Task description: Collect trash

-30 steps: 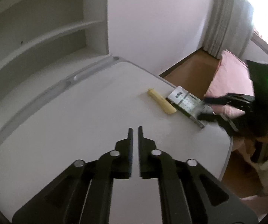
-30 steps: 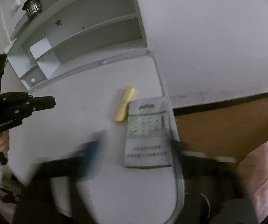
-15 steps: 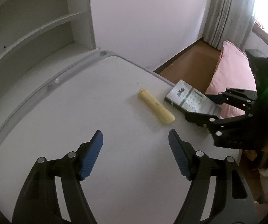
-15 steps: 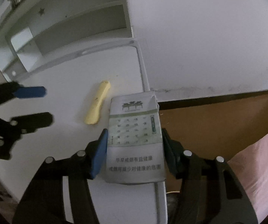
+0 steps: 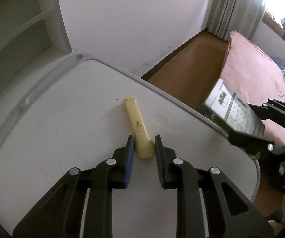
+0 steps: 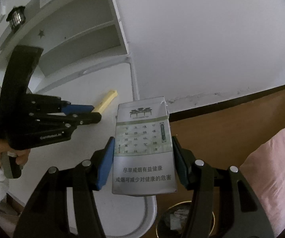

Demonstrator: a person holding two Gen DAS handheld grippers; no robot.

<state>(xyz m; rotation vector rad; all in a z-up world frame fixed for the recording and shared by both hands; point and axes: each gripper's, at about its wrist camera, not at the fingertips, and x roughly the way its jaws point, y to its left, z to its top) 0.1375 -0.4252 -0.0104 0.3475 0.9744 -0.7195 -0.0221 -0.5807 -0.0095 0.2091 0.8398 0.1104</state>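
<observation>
Left tool (image 5: 142, 138) pinches the yellow stick (image 5: 137, 125); right tool (image 6: 142, 156) clamps the cigarette pack (image 6: 143, 146).

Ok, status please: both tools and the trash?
Right tool shut on cigarette pack, lifted beyond table edge. Left tool around yellow wrapper, contact unclear. Nothing blocking.

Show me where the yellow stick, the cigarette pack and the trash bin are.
yellow stick (image 5: 137, 127): left wrist view, middle of its length.
cigarette pack (image 6: 143, 150): right wrist view, centre of its printed face.
trash bin (image 6: 163, 218): right wrist view, left of its rim.
</observation>
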